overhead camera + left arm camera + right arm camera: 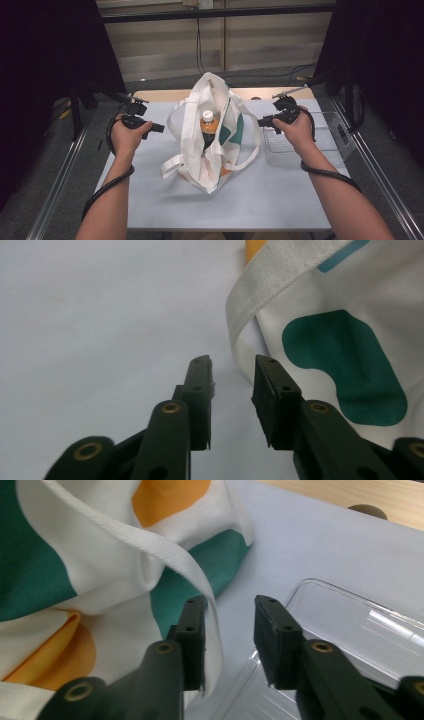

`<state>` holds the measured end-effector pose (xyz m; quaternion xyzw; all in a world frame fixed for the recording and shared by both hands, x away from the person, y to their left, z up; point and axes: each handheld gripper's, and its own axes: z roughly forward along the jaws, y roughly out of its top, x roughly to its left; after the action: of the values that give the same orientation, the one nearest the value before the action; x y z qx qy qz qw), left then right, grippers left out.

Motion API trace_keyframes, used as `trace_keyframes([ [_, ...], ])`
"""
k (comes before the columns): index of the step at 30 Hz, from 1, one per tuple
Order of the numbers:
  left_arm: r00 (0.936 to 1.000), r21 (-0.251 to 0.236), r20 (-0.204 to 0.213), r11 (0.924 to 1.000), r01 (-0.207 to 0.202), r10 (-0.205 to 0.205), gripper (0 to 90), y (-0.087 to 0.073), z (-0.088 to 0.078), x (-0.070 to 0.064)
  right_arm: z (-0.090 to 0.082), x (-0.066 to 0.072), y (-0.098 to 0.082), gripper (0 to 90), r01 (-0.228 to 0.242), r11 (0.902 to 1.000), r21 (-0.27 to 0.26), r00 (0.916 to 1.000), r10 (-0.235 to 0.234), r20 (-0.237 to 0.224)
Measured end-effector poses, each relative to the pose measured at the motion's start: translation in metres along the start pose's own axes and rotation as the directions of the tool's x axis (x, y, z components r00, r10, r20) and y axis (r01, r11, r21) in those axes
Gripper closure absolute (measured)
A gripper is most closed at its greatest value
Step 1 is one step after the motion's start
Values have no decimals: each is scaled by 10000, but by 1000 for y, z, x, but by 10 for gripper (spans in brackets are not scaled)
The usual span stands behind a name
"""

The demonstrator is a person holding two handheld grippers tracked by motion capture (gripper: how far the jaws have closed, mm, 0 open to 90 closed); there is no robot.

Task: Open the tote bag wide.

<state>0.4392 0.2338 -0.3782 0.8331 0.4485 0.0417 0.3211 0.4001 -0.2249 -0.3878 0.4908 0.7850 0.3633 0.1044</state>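
A white tote bag (216,165) with teal and orange patches stands open in the middle of the pale table mat (260,200). An orange bottle (209,125) with a white cap stands upright inside it. My left gripper (159,128) hovers just left of the bag, pointing at it. Its jaws are open, with the white strap (260,285) and a teal patch (350,370) close by on the right of my left gripper (232,362). My right gripper (261,122) is at the bag's right side. In its own view my right gripper (231,602) is open, with the bag's hem (200,575) hanging loose against one jaw.
A clear plastic tray (295,145) lies on the mat at the right, under my right hand, and its rim (350,595) shows past the right jaws. Metal rails run along both table sides. Black stands and cables are at the back.
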Motion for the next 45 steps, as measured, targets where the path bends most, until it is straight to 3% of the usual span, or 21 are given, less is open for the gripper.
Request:
trace_keyframes([
  [1,9999,-48,92,10000,-43,43,666,1,-2,-2,-2,4,2,604,82,10000,3,10000,-82,-20],
  [5,9998,-154,172,9999,-63,65,640,5,-9,-5,-5,8,6,562,165,9998,-62,9999,-165,-45],
  [20,9996,-344,209,9993,-158,165,547,25,-29,-20,-18,25,27,446,369,9992,-159,9993,-368,39],
  [22,9996,-525,271,9986,99,-84,538,26,-30,-21,-19,26,30,437,413,9991,-136,9991,-412,48],
  [23,9998,-364,180,9993,-126,132,536,27,-31,-20,-19,27,32,430,388,9992,-112,9992,-388,47],
  [26,9996,-325,281,9994,-74,83,525,29,-32,-20,-20,28,35,404,334,9993,-145,9994,-333,25],
  [31,9998,-429,171,9991,-67,74,521,31,-36,-21,-23,32,43,401,234,9997,-112,9997,-234,26],
  [37,9993,-559,349,9984,-79,99,504,36,-39,-25,-28,37,52,395,475,9986,-213,9988,-473,109],
  [45,9984,-622,525,9979,-174,207,496,43,-41,-32,-33,38,55,382,458,9987,-222,9988,-455,166],
])
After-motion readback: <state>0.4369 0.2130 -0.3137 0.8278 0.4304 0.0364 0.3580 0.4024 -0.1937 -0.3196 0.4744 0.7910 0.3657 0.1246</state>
